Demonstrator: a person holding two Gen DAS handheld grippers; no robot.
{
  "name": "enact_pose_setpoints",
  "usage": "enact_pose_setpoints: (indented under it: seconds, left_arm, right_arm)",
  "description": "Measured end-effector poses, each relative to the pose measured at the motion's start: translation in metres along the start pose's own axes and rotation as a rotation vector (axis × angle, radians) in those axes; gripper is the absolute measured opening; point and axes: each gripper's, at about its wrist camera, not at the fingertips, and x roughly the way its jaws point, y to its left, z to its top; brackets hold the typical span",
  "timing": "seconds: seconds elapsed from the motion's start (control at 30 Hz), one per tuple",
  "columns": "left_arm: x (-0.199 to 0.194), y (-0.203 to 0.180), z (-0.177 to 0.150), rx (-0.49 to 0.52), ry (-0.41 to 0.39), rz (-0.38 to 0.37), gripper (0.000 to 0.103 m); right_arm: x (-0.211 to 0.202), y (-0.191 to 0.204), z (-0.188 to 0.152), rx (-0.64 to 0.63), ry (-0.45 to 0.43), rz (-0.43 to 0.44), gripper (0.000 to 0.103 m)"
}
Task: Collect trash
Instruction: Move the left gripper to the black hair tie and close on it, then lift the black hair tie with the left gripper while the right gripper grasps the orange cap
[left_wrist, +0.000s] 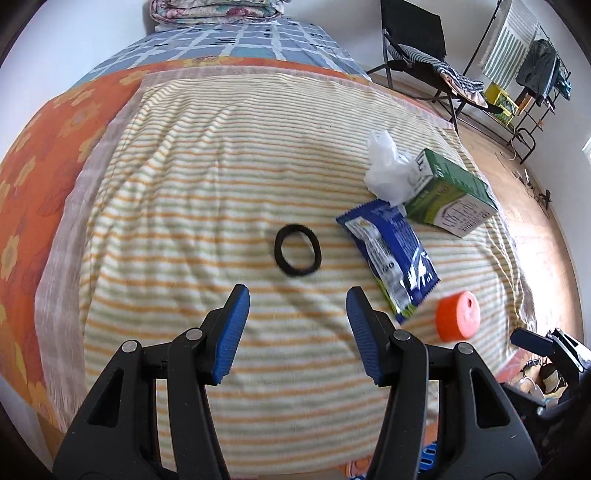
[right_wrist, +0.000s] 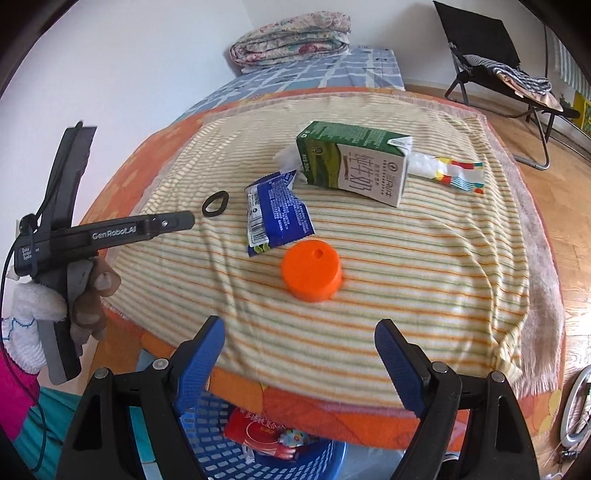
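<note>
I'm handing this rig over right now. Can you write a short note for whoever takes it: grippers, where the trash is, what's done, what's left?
Left hand-held gripper: open, empty, above the towel near the black ring.
Right hand-held gripper: open, empty, at the bed's near edge, facing the orange cap.
On the towel: blue wrapper, milk carton, white plastic, colourful wrapper.
Done: red packet already in the blue basket below the bed edge.
Left: everything on the towel.
</note>
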Motion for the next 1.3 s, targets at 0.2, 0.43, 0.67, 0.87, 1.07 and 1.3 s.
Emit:
enact_pose_setpoints:
  seconds: [0.2,0.43,0.67,0.87,1.07,1.3]
  left_arm:
    - [0.018,-0.004,0.012,0.019,0.022,-0.005,0.056]
    - [0.036,-0.007,0.017,0.026,0.052,-0.002,0.048]
    - [0.040,-0.005,0.021,0.012,0.042,0.018,0.030]
    - [0.038,-0.004,0.020,0.022,0.030,0.030,0.012]
    - [0.034,-0.002,0.018,0.025,0.017,0.030,0.007]
    - [0.022,-0.002,0.019,0.022,-0.015,0.034,0.005]
  right_arm:
    - [0.019,0.003,0.011,-0.019,0.030,-0.036,0.085]
    - [0.035,-0.005,0.020,0.006,0.054,-0.056,0.085]
    - [0.045,-0.002,0.022,-0.011,0.076,-0.060,0.080]
    - [0.052,0.006,0.020,-0.049,0.101,-0.071,0.060]
    - [0.053,0.002,0.018,-0.040,0.101,-0.075,0.040]
    - [0.041,-0.001,0.020,-0.034,0.068,-0.056,0.039]
